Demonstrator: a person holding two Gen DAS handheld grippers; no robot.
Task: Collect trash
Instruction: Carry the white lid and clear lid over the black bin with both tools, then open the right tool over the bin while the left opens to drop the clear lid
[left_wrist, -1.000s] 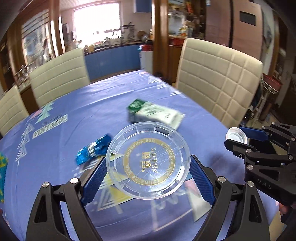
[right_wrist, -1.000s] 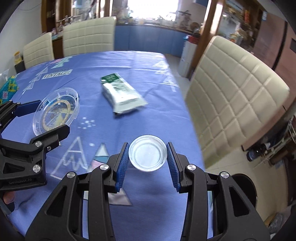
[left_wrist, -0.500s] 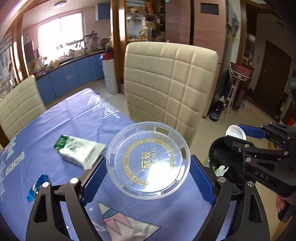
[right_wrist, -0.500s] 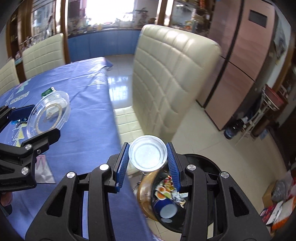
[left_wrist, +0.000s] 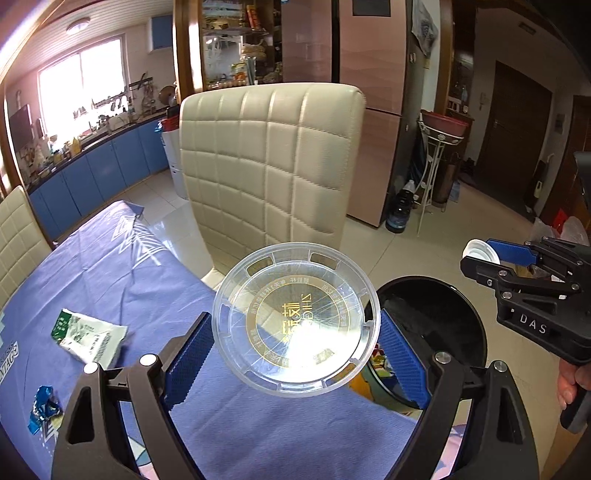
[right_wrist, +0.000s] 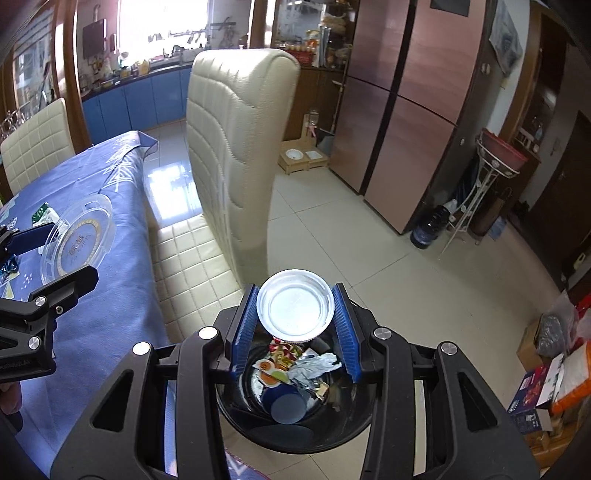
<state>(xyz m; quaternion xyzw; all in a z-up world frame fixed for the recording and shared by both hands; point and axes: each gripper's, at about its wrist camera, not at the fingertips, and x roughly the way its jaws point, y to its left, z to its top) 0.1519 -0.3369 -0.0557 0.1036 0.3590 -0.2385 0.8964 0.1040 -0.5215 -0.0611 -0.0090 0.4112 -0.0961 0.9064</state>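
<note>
Midway through collection: right claw (right_wrist: 295, 325) clamped on small round lid (right_wrist: 295, 305) above open black bin (right_wrist: 295, 417); left claw (left_wrist: 295, 345) gripping clear plastic lid (left_wrist: 295, 319) over tabletop (left_wrist: 122, 273) edge. Green-white packet (left_wrist: 88, 338), blue wrapper (left_wrist: 44, 408) left near opposite edge.

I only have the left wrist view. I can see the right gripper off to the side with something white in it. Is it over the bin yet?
Observer: Yes. In the right wrist view the small white lid sits directly above the open black bin, clamped between the right gripper pads.
Operator: Is the bin empty?
Observer: No. Crumpled foil and colourful wrappers lie inside.
Operator: And my big clear lid?
Observer: From the right wrist view it hangs over the blue tablecloth, short of the bin.
</note>
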